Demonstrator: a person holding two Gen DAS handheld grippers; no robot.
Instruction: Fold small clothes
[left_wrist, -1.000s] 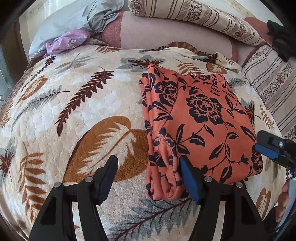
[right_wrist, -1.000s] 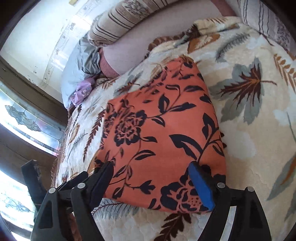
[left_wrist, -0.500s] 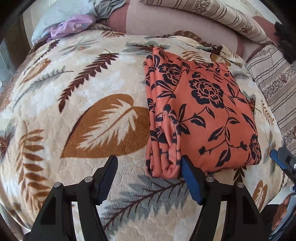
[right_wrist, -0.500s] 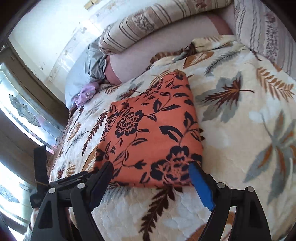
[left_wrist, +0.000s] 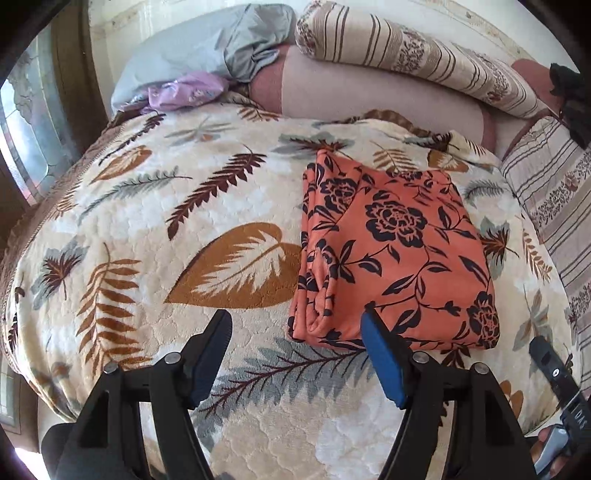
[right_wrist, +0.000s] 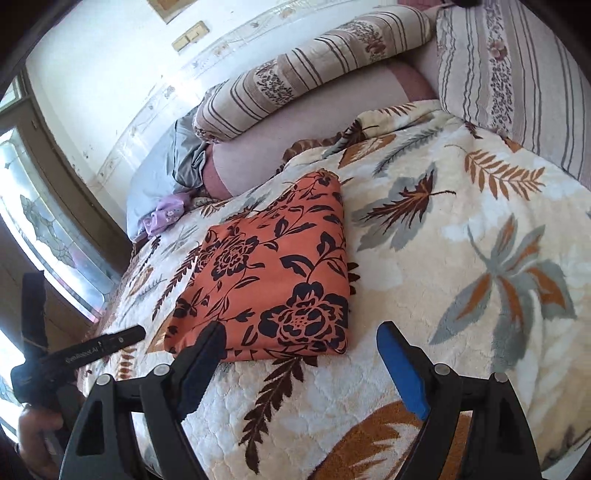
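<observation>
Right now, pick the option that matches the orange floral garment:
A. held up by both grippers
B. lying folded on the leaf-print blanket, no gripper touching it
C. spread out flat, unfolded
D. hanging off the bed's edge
B: the orange floral garment lies folded on the leaf-print blanket, and neither the left gripper nor the right gripper holds it.

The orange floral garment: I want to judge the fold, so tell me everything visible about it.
The orange floral garment is soft, thin-looking cloth printed with dark roses and leaves. It lies folded into a flat, roughly rectangular packet, with several layered folds showing along its left edge in the left wrist view. It rests on the leaf-patterned blanket, nothing on top. Neither gripper holds it: both stand just short of its near edge.
</observation>
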